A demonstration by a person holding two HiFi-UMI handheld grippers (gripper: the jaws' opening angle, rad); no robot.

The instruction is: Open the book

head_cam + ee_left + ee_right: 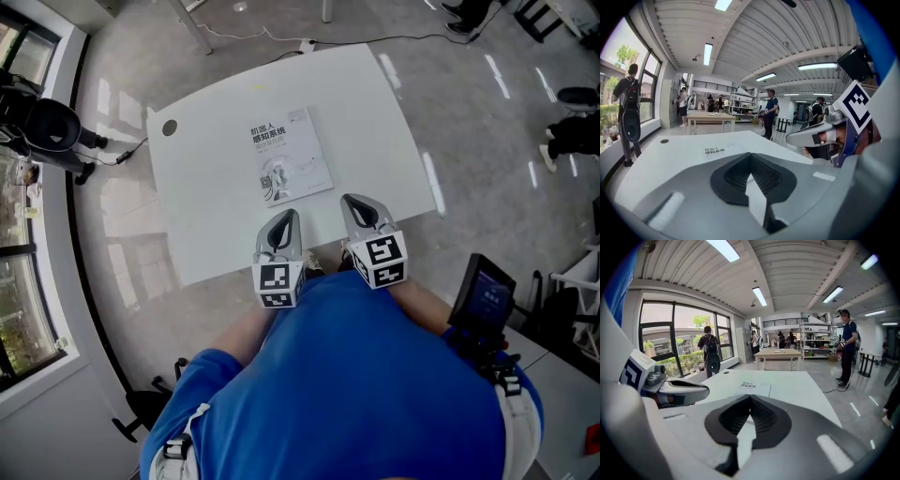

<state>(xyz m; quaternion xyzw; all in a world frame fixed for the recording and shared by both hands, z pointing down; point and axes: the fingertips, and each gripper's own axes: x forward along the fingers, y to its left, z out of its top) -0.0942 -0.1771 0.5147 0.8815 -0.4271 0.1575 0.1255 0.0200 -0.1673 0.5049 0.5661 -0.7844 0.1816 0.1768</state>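
Currently, book is seen closed, laid flat mid-table. Left gripper and right gripper are held side by side near its near edge, not touching it. Both finger pairs are pressed together, nothing gripped.

My head camera looks steeply down from above the near edge of the bench, covering its whole top, the left gripper and the right gripper. Each gripper camera rides low, close behind its own fingers, facing the far edge. All three views share the book and the bench top.
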